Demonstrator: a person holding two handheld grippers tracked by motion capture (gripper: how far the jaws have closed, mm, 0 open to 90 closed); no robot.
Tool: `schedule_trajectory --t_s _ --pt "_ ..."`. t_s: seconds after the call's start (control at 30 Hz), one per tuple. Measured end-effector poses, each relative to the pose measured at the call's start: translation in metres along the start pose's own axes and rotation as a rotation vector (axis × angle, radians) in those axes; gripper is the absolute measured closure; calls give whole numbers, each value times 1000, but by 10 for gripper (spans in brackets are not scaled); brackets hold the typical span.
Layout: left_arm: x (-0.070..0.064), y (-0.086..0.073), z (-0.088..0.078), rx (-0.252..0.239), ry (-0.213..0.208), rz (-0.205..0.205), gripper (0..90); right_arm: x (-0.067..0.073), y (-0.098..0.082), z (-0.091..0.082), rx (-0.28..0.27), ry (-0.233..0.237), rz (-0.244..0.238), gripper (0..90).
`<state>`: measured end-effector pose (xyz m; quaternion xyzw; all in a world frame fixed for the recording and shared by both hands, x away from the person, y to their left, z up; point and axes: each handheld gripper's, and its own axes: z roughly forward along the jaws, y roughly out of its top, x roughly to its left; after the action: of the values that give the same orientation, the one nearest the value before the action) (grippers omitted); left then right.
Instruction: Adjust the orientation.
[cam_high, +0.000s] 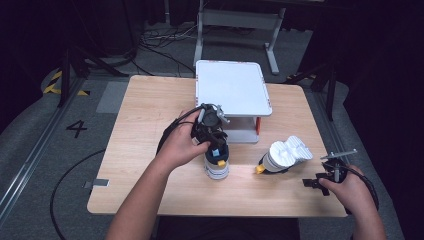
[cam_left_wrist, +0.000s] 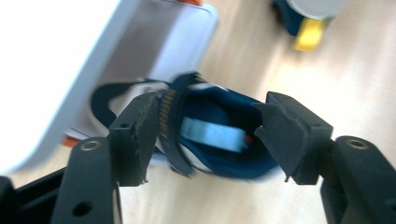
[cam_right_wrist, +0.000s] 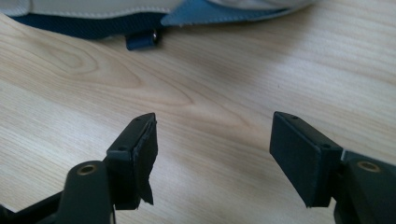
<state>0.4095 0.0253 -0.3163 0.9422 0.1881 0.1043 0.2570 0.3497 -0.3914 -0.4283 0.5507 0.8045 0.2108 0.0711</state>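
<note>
A white and blue shoe (cam_high: 217, 165) stands on its sole on the wooden table (cam_high: 145, 125), just in front of the white shelf. My left gripper (cam_high: 215, 135) hovers right above it, pointing down. In the left gripper view the shoe's blue opening (cam_left_wrist: 215, 112) lies below and between the jaws of the left gripper (cam_left_wrist: 208, 128), which stand open and off it. A second shoe (cam_high: 285, 155) lies on its side to the right, white sole up. My right gripper (cam_high: 308, 183) rests low at the table's right front, open; the right gripper (cam_right_wrist: 212, 149) has bare wood between its jaws.
A white two-level shelf (cam_high: 232, 87) with orange posts stands at the table's back middle, and its lower tray (cam_left_wrist: 154, 42) is close behind the upright shoe. The second shoe's yellow tab (cam_left_wrist: 308, 35) and blue edge (cam_right_wrist: 140, 23) lie ahead of the grippers.
</note>
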Motion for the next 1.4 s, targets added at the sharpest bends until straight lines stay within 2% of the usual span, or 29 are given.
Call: schedule_trajectory --t_s 0.07,0.17,0.3,0.4,0.47,0.6,0.7,0.8,0.83,0.93,1.07,1.1,1.13,1.17,1.23,1.33,1.4 --pt "-7 -2 -3 33 -42 -11 470 1 3 0 -1 3 -9 333" --pt "-20 -5 2 110 -90 -47 537 1 7 0 -9 7 -13 332" --pt "-30 -10 20 185 -158 -84 548 1 13 -1 -18 11 -19 332" --pt "-36 -14 31 248 -160 -105 555 1 16 -2 -24 18 -29 333" --pt "-39 -15 34 261 -169 -109 556 1 19 -2 -32 19 -37 333" --pt "-43 -17 45 278 -155 -120 546 2 22 -1 -30 21 -42 333" --pt "-48 -17 55 267 -160 -99 521 3 25 0 -32 26 -44 334" --pt "-54 -17 65 272 -167 -88 505 4 26 0 -34 26 -50 334" --pt "-56 -16 69 288 -165 -74 501 4 26 0 -34 26 -50 334" --pt "-59 -14 76 312 -154 -59 493 4 26 0 -35 26 -46 334" --pt "-61 -12 77 310 -146 -66 508 3 25 0 -32 26 -46 334" --pt "-60 -13 77 304 -126 -61 522 3 25 0 -32 27 -45 334" --pt "-60 -13 77 304 -126 -61 562 3 25 0 -32 27 -45 334" --pt "-58 -13 76 295 -118 -62 562 3 25 1 -30 30 -46 334" --pt "-55 -14 77 255 -74 -53 571 3 24 1 -31 27 -45 334" --pt "-49 -16 76 245 25 -61 566 3 24 0 -32 28 -43 334" --pt "-44 -18 74 251 74 -76 555 2 24 0 -33 27 -40 334"
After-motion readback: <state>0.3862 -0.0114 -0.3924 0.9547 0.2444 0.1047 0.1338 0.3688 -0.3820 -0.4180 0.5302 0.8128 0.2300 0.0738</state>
